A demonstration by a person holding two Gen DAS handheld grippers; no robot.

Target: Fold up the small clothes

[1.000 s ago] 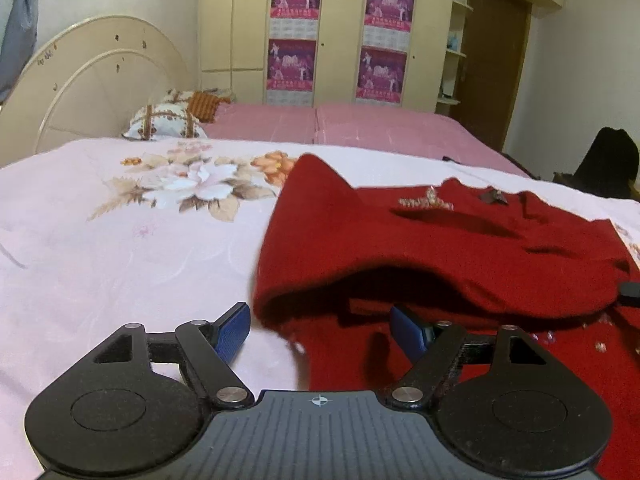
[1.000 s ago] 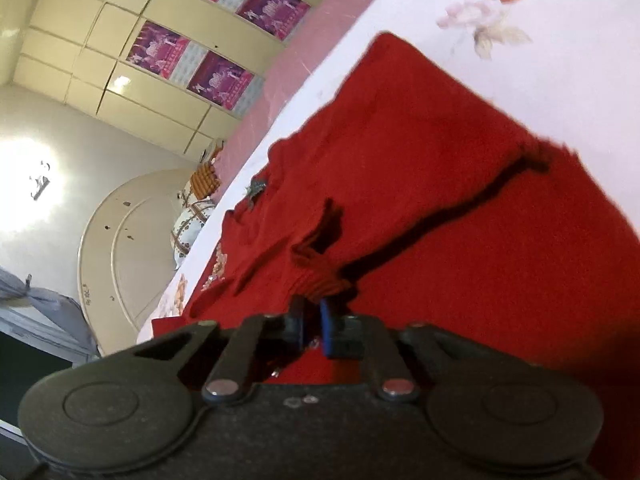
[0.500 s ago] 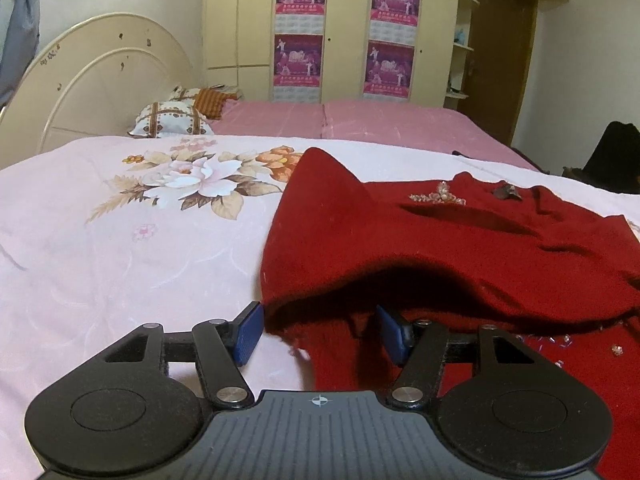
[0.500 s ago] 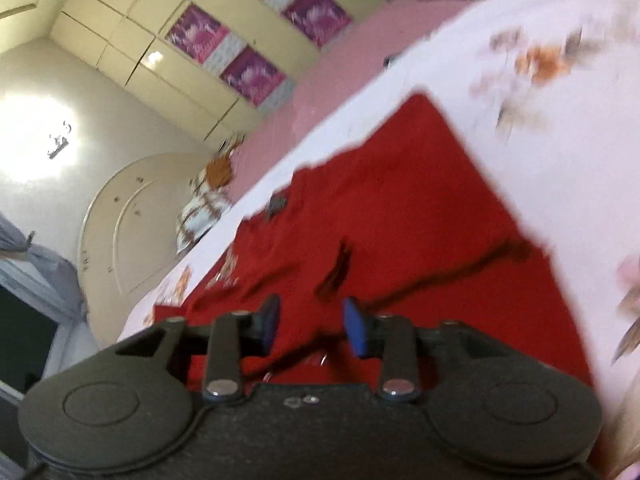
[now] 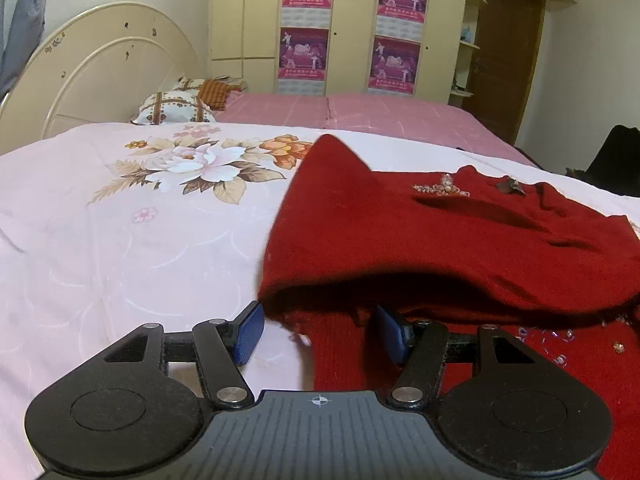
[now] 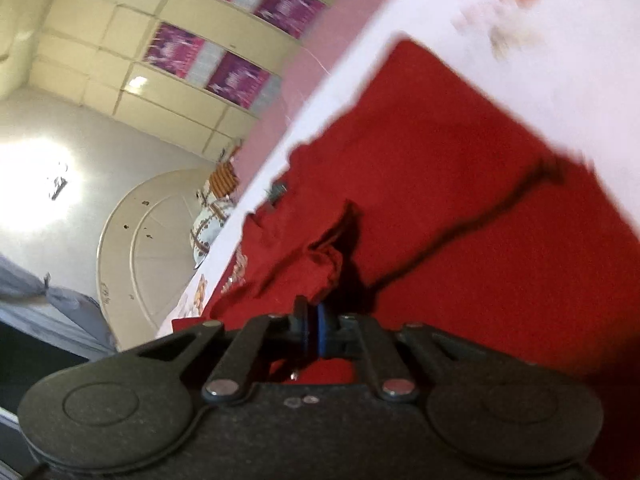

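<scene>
A small red knitted sweater [image 5: 420,236] with bead trim lies partly folded on the white floral bedspread [image 5: 132,224]. My left gripper [image 5: 320,332] is open, its blue pads on either side of a ribbed red edge at the sweater's near left corner. In the right wrist view the sweater [image 6: 460,184] fills the frame. My right gripper [image 6: 313,330] is shut, and a bunched red sleeve cuff [image 6: 320,272] lies just ahead of its tips. I cannot tell if fabric is pinched between the pads.
A cream headboard [image 5: 104,80] and patterned pillows [image 5: 176,106] stand at the far left. A pink sheet [image 5: 360,116] covers the bed's far side. Wardrobes with purple posters [image 5: 306,20] line the back wall. A dark object [image 5: 616,160] sits at the far right.
My right gripper opened half a second ago and has shut again near the cuff, swinging closer to the sweater. My left gripper stayed open and edged closer to the ribbed edge.
</scene>
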